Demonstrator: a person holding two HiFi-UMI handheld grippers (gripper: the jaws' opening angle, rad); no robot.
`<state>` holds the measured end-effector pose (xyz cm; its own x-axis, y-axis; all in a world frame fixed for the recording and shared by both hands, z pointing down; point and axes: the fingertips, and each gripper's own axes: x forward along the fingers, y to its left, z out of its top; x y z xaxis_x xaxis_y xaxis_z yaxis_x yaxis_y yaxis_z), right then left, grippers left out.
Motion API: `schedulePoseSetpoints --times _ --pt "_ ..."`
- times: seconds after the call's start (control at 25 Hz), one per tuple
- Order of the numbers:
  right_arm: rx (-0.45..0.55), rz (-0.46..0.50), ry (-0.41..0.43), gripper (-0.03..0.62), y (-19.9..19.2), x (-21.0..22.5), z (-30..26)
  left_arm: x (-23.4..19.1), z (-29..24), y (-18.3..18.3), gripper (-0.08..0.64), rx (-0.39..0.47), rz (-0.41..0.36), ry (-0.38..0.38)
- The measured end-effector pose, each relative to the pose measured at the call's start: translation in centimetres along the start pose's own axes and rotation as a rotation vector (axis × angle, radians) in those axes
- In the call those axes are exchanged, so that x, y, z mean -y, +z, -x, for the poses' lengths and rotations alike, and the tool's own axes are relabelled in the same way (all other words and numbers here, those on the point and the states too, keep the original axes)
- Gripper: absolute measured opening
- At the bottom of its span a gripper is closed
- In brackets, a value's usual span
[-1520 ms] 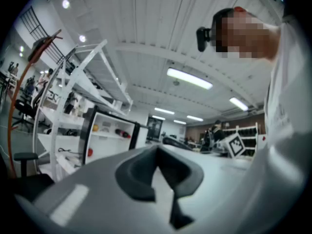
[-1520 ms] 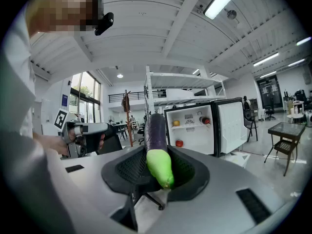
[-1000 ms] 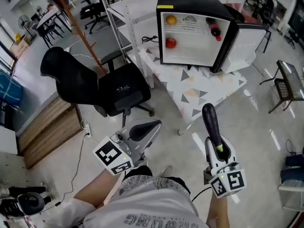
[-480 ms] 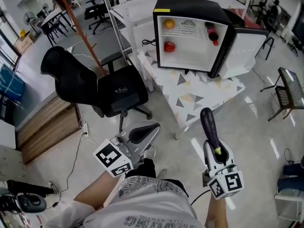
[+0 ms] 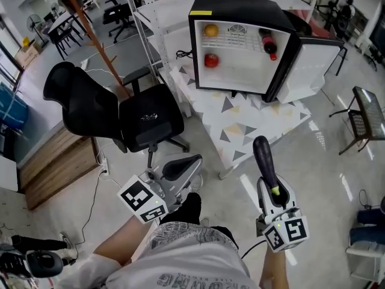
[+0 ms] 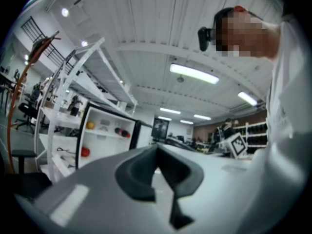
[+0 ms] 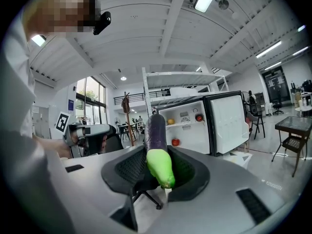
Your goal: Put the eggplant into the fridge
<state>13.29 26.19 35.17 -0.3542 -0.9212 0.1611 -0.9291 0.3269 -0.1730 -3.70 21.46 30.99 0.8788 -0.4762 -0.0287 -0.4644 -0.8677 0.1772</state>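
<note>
Well short of the open fridge [image 5: 240, 8], right tool [image 5: 274, 191] clamps the eggplant [image 5: 263, 155]; left tool [image 5: 183, 166] closed, empty; placing remains.

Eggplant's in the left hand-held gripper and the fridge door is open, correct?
No. The eggplant is held in the right hand-held gripper, as the right gripper view shows; the left hand-held gripper holds nothing. The fridge door is open.
</note>
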Motion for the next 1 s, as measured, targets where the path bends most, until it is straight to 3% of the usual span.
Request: schedulePoseSetpoints --times 0.48,1.0 --pt "-0.032 -0.006 -0.024 0.132 0.7 3.9 -8.2 -8.0 -4.6 -0.3 0.005 -0.015 0.039 -0.007" --pt "-0.034 -0.025 -0.061 0.132 3.4 7.3 -20.2 -20.0 -9.5 1.6 0.005 -0.033 0.050 -0.033"
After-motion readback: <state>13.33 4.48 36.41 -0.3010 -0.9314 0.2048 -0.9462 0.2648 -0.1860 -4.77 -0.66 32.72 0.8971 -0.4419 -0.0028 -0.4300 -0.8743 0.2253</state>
